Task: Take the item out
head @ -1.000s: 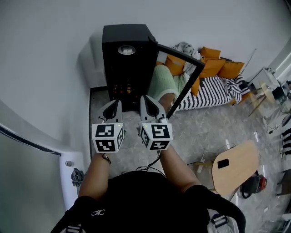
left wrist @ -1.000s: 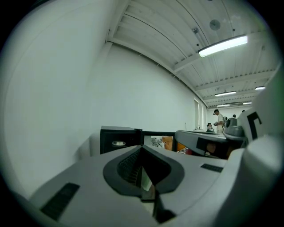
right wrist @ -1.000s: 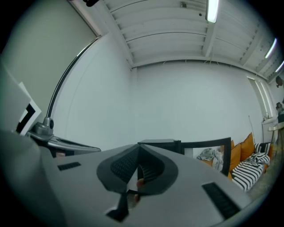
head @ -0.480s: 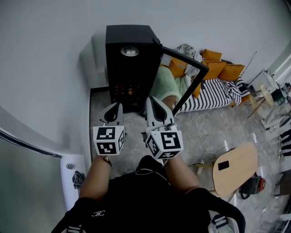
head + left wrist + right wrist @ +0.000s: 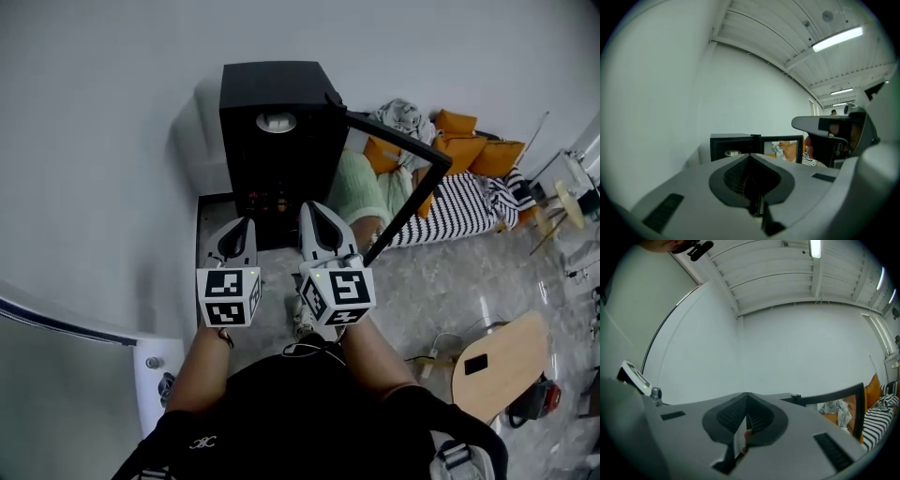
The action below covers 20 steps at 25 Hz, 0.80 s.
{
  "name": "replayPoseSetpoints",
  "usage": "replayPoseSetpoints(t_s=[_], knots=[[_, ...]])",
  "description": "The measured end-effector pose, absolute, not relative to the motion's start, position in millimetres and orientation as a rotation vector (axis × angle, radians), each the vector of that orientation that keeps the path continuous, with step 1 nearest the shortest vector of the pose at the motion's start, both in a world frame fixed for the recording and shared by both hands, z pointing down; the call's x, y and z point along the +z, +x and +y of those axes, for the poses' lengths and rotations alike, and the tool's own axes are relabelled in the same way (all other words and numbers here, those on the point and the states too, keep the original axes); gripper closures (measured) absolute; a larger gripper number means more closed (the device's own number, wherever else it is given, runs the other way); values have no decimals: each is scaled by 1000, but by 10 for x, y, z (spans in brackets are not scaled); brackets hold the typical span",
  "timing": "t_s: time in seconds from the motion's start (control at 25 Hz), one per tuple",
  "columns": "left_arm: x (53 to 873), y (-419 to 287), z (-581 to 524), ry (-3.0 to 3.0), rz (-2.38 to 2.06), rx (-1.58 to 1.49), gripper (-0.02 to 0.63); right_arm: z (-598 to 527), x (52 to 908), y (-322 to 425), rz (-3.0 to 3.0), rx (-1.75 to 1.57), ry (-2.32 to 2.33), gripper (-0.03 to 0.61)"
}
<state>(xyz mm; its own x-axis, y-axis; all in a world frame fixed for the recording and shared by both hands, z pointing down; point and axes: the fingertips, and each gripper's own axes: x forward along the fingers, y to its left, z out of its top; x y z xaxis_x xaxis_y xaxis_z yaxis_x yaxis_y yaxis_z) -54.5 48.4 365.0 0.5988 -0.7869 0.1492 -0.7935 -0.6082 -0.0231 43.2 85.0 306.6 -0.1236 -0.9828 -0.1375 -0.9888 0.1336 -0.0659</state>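
A black cabinet (image 5: 272,122) stands on the floor against the white wall. Its glass door (image 5: 398,183) is swung open to the right. Small orange-lit items (image 5: 267,199) show dimly inside the cabinet's lower front; I cannot tell what they are. My left gripper (image 5: 246,227) is shut and empty, with its tips just short of the cabinet's opening. Beside it, also at the opening, my right gripper (image 5: 314,210) is shut and empty. In the left gripper view the cabinet (image 5: 731,146) and door (image 5: 783,147) lie ahead of the closed jaws (image 5: 752,161). The right gripper view shows closed jaws (image 5: 746,409) and the door (image 5: 836,401).
The white wall (image 5: 112,141) is close on the left. Behind the door lie a green cushion (image 5: 356,187), orange pillows (image 5: 469,150) and a striped mattress (image 5: 464,202). A wooden stool (image 5: 502,361) and cables (image 5: 436,342) are on the marble floor at the right.
The glass door now stands wider open to the right. Both grippers have stayed shut in front of the cabinet, and the right one has drawn back slightly.
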Motion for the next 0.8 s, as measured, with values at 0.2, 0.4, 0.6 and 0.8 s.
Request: replayPoseSetpoints(t_s=[0.2, 0.4, 0.6, 0.8], knots=[[3632, -372, -19, 2769, -1437, 268, 606, 286, 3095, 641, 2273, 64, -1990, 575], [3650, -139, -495, 2725, -1442, 278, 606, -212, 3154, 909, 2295, 24, -1994, 575], [3673, 158, -938, 2689, -1445, 293, 606, -681, 3250, 1220, 2330, -8, -1992, 575], [3757, 490, -1389, 2671, -1451, 327, 606, -1139, 3406, 1517, 2385, -24, -1982, 575]])
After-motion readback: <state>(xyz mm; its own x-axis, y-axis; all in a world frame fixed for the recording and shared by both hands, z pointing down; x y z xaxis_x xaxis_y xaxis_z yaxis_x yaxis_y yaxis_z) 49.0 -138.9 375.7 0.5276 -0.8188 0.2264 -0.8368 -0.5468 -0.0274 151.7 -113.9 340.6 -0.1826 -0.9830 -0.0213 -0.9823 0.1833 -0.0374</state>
